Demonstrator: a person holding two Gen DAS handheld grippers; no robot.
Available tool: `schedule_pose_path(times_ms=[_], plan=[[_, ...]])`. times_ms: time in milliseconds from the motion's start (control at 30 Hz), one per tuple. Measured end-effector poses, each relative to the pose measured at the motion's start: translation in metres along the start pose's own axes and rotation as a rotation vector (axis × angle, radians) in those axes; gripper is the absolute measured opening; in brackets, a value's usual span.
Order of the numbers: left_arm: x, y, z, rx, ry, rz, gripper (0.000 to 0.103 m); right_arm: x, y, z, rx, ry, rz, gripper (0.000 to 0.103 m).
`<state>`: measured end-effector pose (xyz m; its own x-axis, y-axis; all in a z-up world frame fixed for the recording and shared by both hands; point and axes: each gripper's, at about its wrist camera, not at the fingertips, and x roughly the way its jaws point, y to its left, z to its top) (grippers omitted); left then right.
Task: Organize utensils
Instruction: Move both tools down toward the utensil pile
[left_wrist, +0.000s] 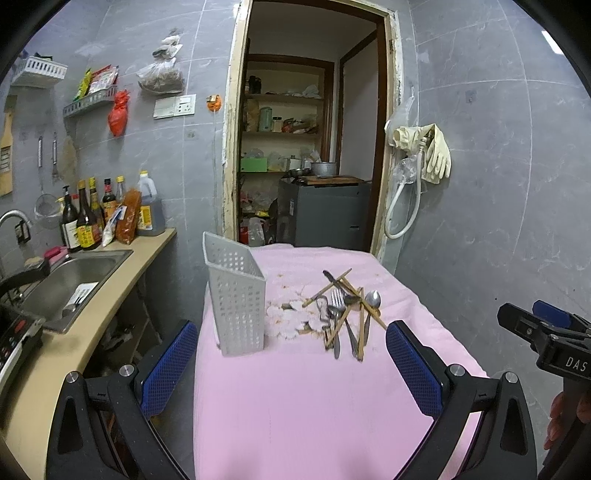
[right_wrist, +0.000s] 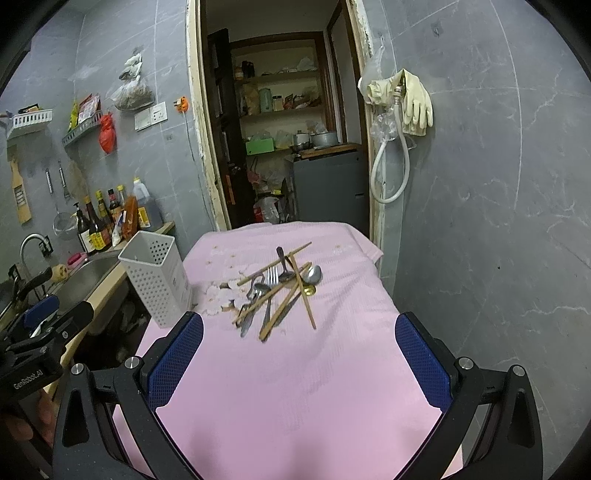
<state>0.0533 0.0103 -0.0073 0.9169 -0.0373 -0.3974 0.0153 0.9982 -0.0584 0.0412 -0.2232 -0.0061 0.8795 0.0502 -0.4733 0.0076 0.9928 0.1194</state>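
- At the bottom of the frame, our right gripper (right_wrist: 299, 358) hangs above the pink cloth (right_wrist: 295, 387), its blue-padded fingers (right_wrist: 175, 354) wide apart, nothing between them.
- At frame centre lies a heap of utensils (right_wrist: 279, 288): chopsticks, fork, spoons.
- Left of the heap stands the white perforated holder (right_wrist: 157, 277), upright.
- At the left edge we see our left gripper (right_wrist: 40, 328).

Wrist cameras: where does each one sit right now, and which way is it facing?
Left wrist: behind the open left gripper, facing the doorway across the pink cloth; right gripper at its right edge.
Right wrist: behind the open right gripper, same heading; left gripper at its left edge.
Shared: white holder, utensil pile.
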Motion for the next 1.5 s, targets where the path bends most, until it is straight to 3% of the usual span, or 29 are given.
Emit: schedule_pose_path(times_ms=[533,1033,1267,1500], plan=[[0.067,-0.008,0.055,0.045,-0.059,-0.085,0.103,0.041,0.009,0.051,-0.003,-0.084,-0.036,0.102],[0.161,-0.054,0.09,0.044,-0.042,-0.099,0.103,0.138,-0.042,0.11,-0.036,-0.081,0.026,0.102],[0.214,-0.072,0.078,0.037,0.038,-0.084,0.101,0.213,-0.067,0.118,-0.04,-0.025,0.095,0.102],[0.265,-0.076,0.043,-0.016,0.21,-0.082,0.077,0.286,-0.078,0.092,-0.033,0.093,0.188,0.102]])
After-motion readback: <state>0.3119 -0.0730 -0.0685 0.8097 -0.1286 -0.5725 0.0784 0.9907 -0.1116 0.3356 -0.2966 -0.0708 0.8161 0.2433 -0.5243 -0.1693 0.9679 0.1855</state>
